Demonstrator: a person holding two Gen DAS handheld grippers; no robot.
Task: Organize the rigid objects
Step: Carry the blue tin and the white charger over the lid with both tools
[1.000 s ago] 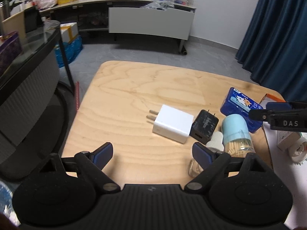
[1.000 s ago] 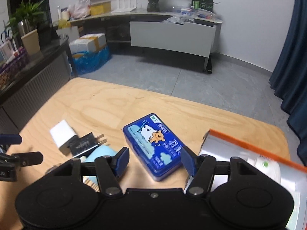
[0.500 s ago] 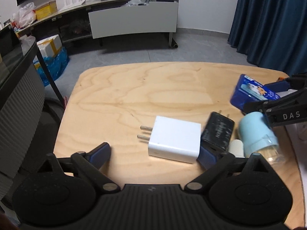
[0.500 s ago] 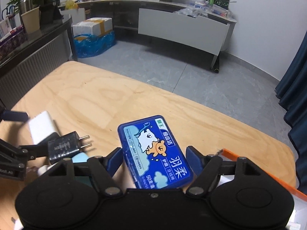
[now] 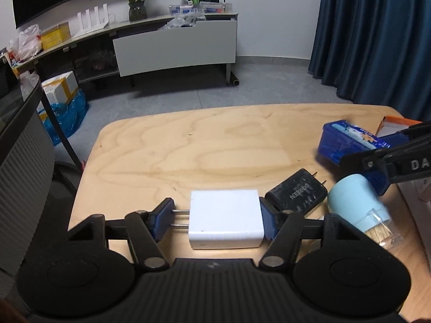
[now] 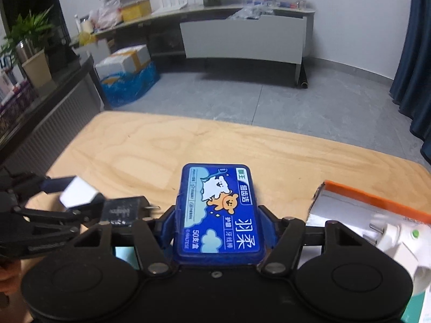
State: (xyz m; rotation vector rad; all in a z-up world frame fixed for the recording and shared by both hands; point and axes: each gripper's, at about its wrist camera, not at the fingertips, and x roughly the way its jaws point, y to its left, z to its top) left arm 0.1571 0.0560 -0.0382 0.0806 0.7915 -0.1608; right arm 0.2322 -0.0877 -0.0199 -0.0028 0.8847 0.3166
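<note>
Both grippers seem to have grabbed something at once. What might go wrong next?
The left gripper presses one pad on the white charger's prongs, so it may twist loose. The black charger touches that grip and may get dragged. The right gripper holds the blue box near its end; it may tip.

The jar (image 5: 361,210) is blurred, its base hidden behind the left gripper (image 5: 216,222). The white plug (image 6: 398,245) is smeared, and the orange box (image 6: 377,204) runs off the right edge.

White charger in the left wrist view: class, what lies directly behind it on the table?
Behind the white charger is bare wooden table. The black charger lies to its right, not behind. The left gripper holds it; what is underneath stays hidden.
</note>
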